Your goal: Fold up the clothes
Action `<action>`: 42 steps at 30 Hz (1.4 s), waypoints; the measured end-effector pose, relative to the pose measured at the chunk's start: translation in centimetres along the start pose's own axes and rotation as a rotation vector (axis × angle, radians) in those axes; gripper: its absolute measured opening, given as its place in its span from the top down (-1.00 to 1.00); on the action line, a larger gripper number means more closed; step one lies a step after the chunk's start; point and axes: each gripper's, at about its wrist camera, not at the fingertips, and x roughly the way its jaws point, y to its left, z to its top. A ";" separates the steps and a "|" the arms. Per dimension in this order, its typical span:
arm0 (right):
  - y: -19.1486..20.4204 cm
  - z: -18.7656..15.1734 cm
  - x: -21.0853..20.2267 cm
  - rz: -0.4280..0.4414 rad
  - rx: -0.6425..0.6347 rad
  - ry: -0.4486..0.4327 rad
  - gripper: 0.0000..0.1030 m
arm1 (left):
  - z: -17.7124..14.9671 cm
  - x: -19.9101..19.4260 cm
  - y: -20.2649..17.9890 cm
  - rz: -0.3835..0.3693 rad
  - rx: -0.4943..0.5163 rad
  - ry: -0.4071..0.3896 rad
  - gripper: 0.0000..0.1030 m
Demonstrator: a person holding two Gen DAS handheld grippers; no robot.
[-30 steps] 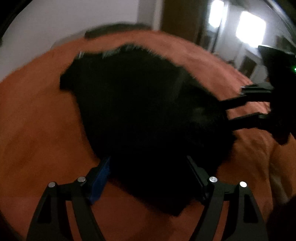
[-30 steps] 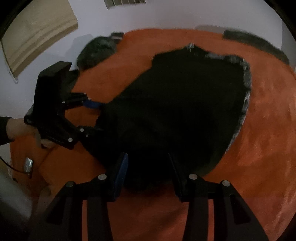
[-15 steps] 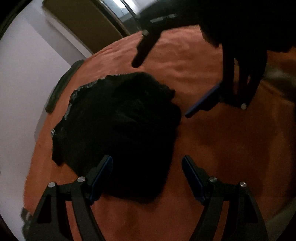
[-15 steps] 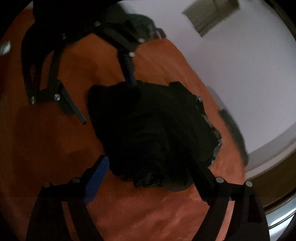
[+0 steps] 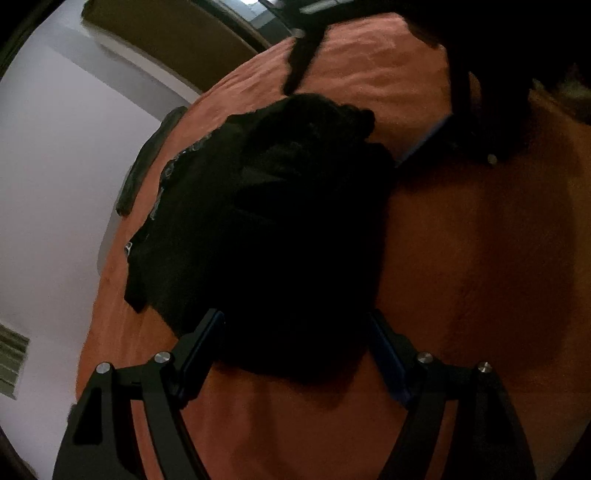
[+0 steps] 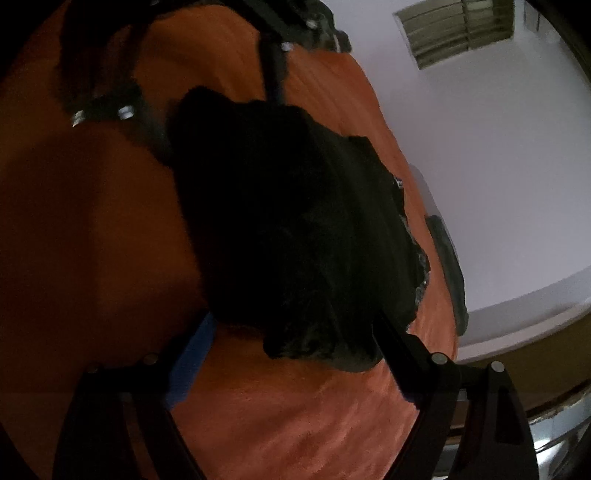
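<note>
A black garment [image 5: 266,236] lies bunched in a rough heap on an orange bedspread [image 5: 480,277], and everything else is placed from that heap. It is dark and the lighting is poor, so its folds are hard to read; it may be a shirt, though the pictures do not settle that. Along its edge toward the white wall [image 5: 55,184] a thin line of pale trim or print shows.

The left gripper [image 5: 295,347] stands at the near end of the garment in its own camera, fingers spread wide apart with the cloth's rounded end lying between them and nothing clamped. Its blue-faced fingers [image 5: 205,343] sit on either side of the heap, just beside the fabric; whether they touch it cannot be told.

The right gripper [image 6: 291,354] stands at the opposite end of the garment, also spread wide, with the crumpled end of the cloth between its fingers [image 6: 192,354] and nothing gripped. In the left wrist view it appears beyond the far end of the garment, one finger [image 5: 299,62] pointing down just above the cloth.

A dark flat strip [image 5: 147,158] lies along the bed's edge between the garment and the wall. A louvred vent [image 6: 458,29] is set in the wall beyond the garment in the right wrist view.
</note>
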 end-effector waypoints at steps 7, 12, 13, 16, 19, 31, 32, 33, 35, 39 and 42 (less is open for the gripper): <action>0.4 0.7 1.3 -0.006 -0.116 -0.061 -0.70 | 0.3 0.5 1.3 -0.066 -0.056 0.029 0.40; -0.3 1.1 1.8 -0.040 -0.170 -0.097 -0.70 | 0.8 0.2 3.7 -0.091 -0.135 0.028 0.79; -0.6 1.2 1.8 -0.034 -0.170 -0.094 -0.71 | 0.9 0.0 4.4 -0.108 -0.167 0.029 0.79; 0.4 1.0 0.0 0.017 -0.204 -0.098 -0.71 | 1.2 -0.4 6.7 -0.158 -0.253 0.027 0.80; 1.3 0.8 -0.3 -0.028 -0.252 -0.114 -0.71 | 1.4 -1.0 8.4 -0.198 -0.328 0.024 0.80; -3.4 2.1 4.3 -0.101 -0.127 -0.121 0.40 | 0.6 -2.3 8.5 -0.190 -0.296 -0.012 0.60; -3.4 2.1 4.2 -0.112 -0.146 -0.133 0.43 | 0.2 -3.0 8.3 -0.179 -0.281 -0.034 0.36; -3.2 2.0 3.6 -0.121 -0.162 -0.155 0.46 | -0.2 -3.7 8.1 -0.168 -0.266 -0.056 0.18; -3.1 1.9 3.0 -0.114 -0.176 -0.179 0.54 | -1.1 -4.8 7.9 -0.129 -0.242 -0.089 -0.35; -4.0 1.5 1.3 -0.081 -0.147 -0.209 0.58 | -3.2 -5.3 7.9 -0.025 -0.195 -0.101 -0.50; -4.4 1.9 0.2 -0.074 -0.152 -0.239 0.59 | -3.8 -4.9 7.7 -0.027 -0.185 -0.102 -0.51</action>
